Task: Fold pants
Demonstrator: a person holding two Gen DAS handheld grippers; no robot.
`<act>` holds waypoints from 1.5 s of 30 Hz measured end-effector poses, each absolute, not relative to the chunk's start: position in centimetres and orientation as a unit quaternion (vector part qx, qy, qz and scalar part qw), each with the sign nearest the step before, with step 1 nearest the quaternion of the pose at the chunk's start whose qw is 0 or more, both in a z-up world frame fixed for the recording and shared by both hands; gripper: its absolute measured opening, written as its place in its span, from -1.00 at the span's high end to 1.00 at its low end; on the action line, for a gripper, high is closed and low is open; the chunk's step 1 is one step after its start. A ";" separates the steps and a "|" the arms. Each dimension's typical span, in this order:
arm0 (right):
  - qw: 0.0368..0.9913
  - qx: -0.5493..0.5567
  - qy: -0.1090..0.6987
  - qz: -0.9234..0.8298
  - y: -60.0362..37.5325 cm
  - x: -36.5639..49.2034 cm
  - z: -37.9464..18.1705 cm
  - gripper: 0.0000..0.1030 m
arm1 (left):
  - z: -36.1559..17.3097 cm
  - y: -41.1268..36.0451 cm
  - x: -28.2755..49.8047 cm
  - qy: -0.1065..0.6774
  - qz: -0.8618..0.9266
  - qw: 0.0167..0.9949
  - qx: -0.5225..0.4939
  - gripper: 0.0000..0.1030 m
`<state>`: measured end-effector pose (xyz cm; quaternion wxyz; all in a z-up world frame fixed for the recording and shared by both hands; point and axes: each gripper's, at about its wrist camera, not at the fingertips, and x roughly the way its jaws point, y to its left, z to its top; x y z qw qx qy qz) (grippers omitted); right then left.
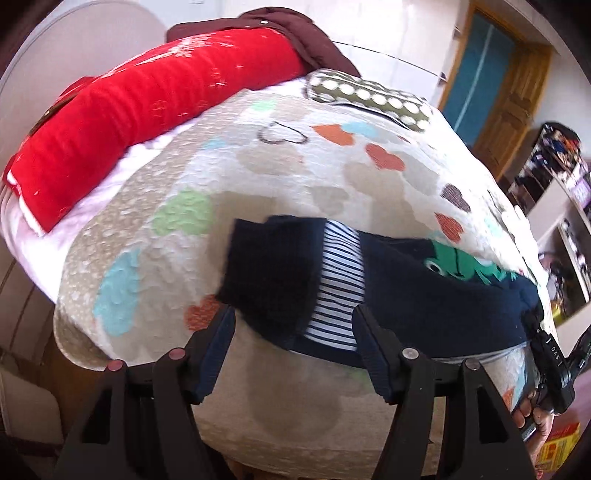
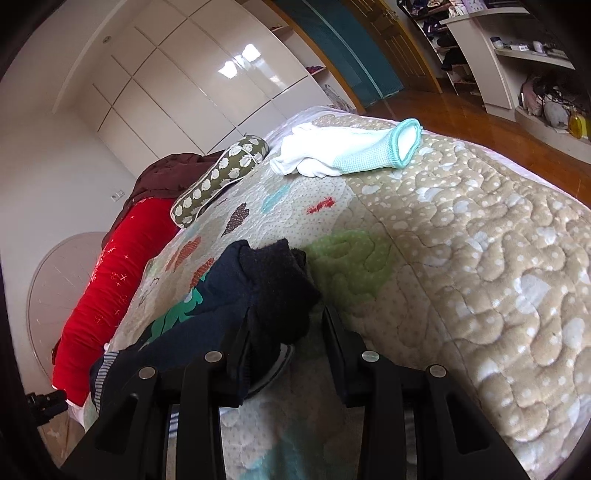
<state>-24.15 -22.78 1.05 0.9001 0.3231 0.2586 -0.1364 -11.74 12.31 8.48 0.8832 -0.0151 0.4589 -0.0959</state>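
Small navy pants (image 1: 424, 295) with a green print and a striped inner lining (image 1: 338, 280) lie folded on the quilted bed; they also show in the right wrist view (image 2: 229, 295). My left gripper (image 1: 293, 325) is open, its fingers (image 1: 218, 343) spread either side of the pants' near edge, with the dark cuff (image 1: 269, 269) just ahead. My right gripper (image 2: 286, 325) is open, with the dark cuff end (image 2: 277, 288) lying between its fingers (image 2: 338, 339). The right gripper's body and the hand holding it show at the left wrist view's right edge (image 1: 550, 369).
The bed has a heart-patterned quilt (image 1: 258, 155). A red bolster (image 1: 147, 118) and a brown garment (image 1: 295, 33) lie at its far side, with a green dotted pillow (image 2: 218, 181). White and mint clothing (image 2: 351, 151) lies beyond. Shelves (image 2: 517, 55) stand past the wooden floor.
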 end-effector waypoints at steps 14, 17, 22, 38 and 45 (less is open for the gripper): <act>0.920 0.278 0.238 -0.140 -21.3 -25.7 1.0 0.24 | 9.3 -0.4 -12.9 0.443 -0.193 0.872 0.076 -0.26; 0.926 0.269 0.234 -0.127 -21.2 -25.7 1.0 0.13 | 9.6 -3.0 -13.1 0.424 -0.196 0.877 0.118 -0.26; 0.931 0.249 0.235 -0.130 -20.6 -25.3 1.0 0.06 | 9.4 -5.9 -13.7 0.409 -0.175 0.879 0.175 -0.26; 0.931 0.243 0.236 -0.133 -20.5 -25.2 1.1 0.04 | 9.0 -8.7 -15.1 0.383 -0.186 0.873 0.237 -0.26; 0.932 0.241 0.235 -0.132 -20.4 -25.4 1.1 0.01 | 9.4 -13.9 -12.4 0.408 -0.263 0.850 0.205 -0.26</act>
